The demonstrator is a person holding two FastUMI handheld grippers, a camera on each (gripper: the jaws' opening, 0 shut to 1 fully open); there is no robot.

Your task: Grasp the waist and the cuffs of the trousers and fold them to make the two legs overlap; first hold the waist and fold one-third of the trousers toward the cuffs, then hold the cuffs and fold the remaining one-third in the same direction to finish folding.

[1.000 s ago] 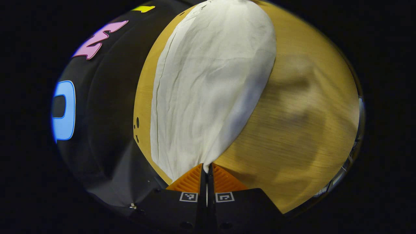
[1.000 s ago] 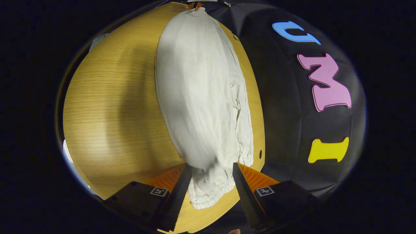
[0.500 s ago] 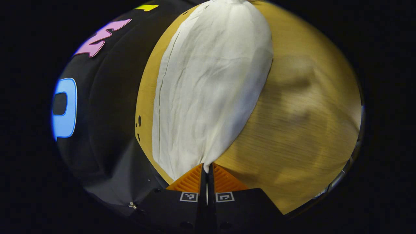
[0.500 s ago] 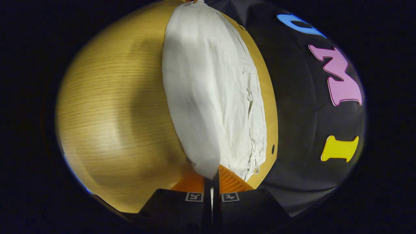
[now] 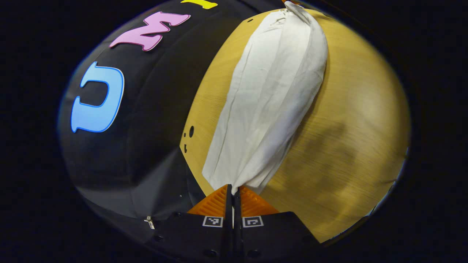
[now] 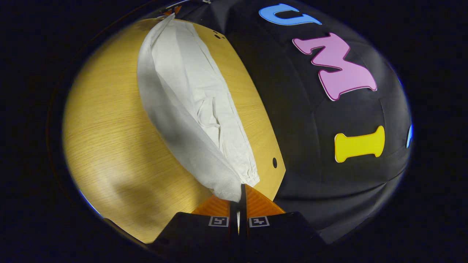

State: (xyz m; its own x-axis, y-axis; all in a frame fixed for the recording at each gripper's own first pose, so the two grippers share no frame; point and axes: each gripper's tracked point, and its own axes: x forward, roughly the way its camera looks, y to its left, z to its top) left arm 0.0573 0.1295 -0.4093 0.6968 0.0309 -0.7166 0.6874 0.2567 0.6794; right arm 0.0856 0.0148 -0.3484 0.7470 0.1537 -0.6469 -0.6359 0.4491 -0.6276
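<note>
In the left gripper view, the left gripper (image 5: 233, 188) has its two fingers pressed together on one end of the white trousers (image 5: 270, 98), pinching a bunch of cloth at the tips. From that pinch the trousers run away up the view as a long, narrow strip with lengthwise folds, lying over the wooden table (image 5: 351, 138) and gathering to a point at the far end near the top. A few small dark holes (image 5: 190, 132) sit in the table near its edge, just beside the cloth. Each finger body carries a small square black-and-white marker (image 5: 213, 221); it bears no readable writing.

In the right gripper view, the right gripper (image 6: 239, 191) is likewise fully closed, its fingertips clamped on a stitched hem at the near end of the trousers (image 6: 182, 98). The upper layer is lifted and drawn along over a lower layer, whose gathered elastic cuff (image 6: 250, 178) lies on the table (image 6: 109, 146) just beside the tips. One dark hole (image 6: 274, 162) shows near the table edge. The trousers show no brand tag or print.
</note>
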